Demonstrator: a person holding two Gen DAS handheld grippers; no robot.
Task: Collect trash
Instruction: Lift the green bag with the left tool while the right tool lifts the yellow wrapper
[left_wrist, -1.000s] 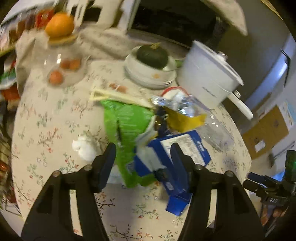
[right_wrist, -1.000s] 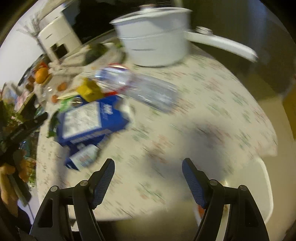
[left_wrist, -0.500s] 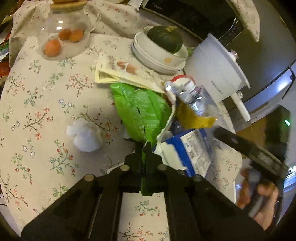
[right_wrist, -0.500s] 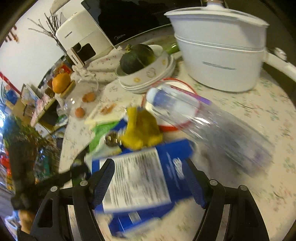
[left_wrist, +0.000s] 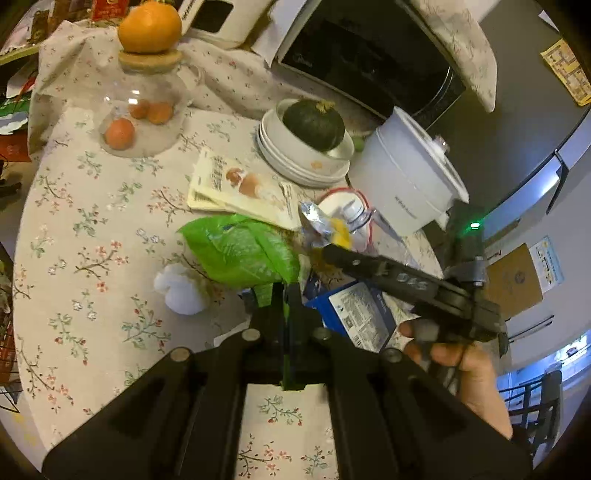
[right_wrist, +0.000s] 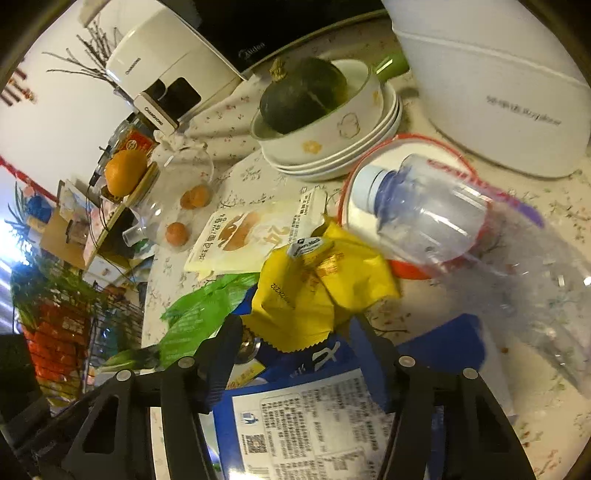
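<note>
My left gripper (left_wrist: 286, 295) is shut on the near edge of a green plastic bag (left_wrist: 240, 254), and a strip of it shows between the fingers. A crumpled white tissue (left_wrist: 181, 291) lies just to the left. My right gripper (right_wrist: 299, 341) hangs over a blue carton (right_wrist: 314, 417), its jaws closing with the lower edge of a yellow wrapper (right_wrist: 314, 291) between them; the pads are not pressing on it. A clear plastic bottle (right_wrist: 424, 214) lies on a red-rimmed lid (right_wrist: 406, 271) to the right. In the left wrist view a hand (left_wrist: 461, 369) holds the right gripper.
A cream snack packet (left_wrist: 243, 188) lies behind the trash pile. Stacked bowls hold a dark green squash (left_wrist: 314, 123), a white pot (left_wrist: 410, 177) stands at the right, and a glass jar (left_wrist: 144, 118) of oranges at the back left on the flowered tablecloth (left_wrist: 92, 240).
My left gripper has shut on the green bag and drawn back a little. My right gripper swung from the table's edge to the trash pile, and its jaws have narrowed around the yellow wrapper.
</note>
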